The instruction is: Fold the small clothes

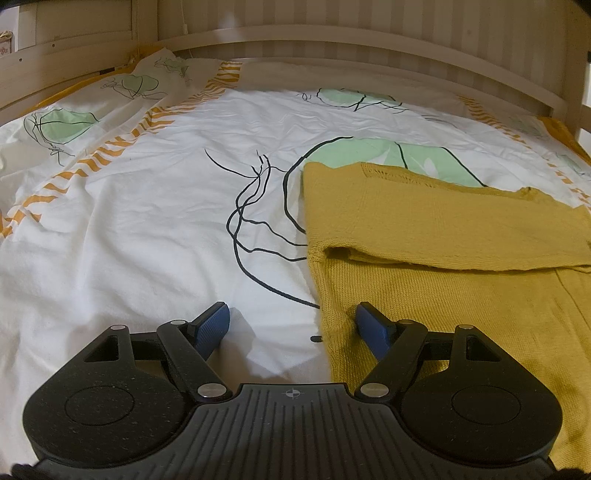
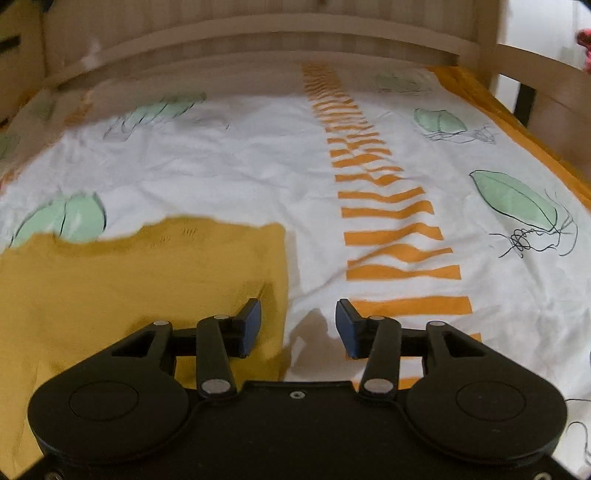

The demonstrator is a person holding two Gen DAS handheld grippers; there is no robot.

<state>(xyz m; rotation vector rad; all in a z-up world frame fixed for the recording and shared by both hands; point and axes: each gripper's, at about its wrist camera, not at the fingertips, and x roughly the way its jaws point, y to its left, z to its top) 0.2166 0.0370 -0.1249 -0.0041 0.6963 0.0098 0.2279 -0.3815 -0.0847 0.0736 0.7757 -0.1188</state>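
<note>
Sweater (image 1: 443,236): 1; grippers (image 1: 293,325) (image 2: 298,325): 2.

Colours here are pretty loud. The knit top (image 1: 424,221) is solid mustard yellow, with a fine ribbed knit texture and no print on it. The bedsheet (image 1: 147,221) under it is white, covered in pale mint green leaf shapes outlined in scribbly black lines, plus bands of wavy orange stripes and an orange border at the edge. The bed frame (image 1: 332,33) is pale beige wood. Both grippers are matte black with blue finger pads (image 2: 251,325).
</note>
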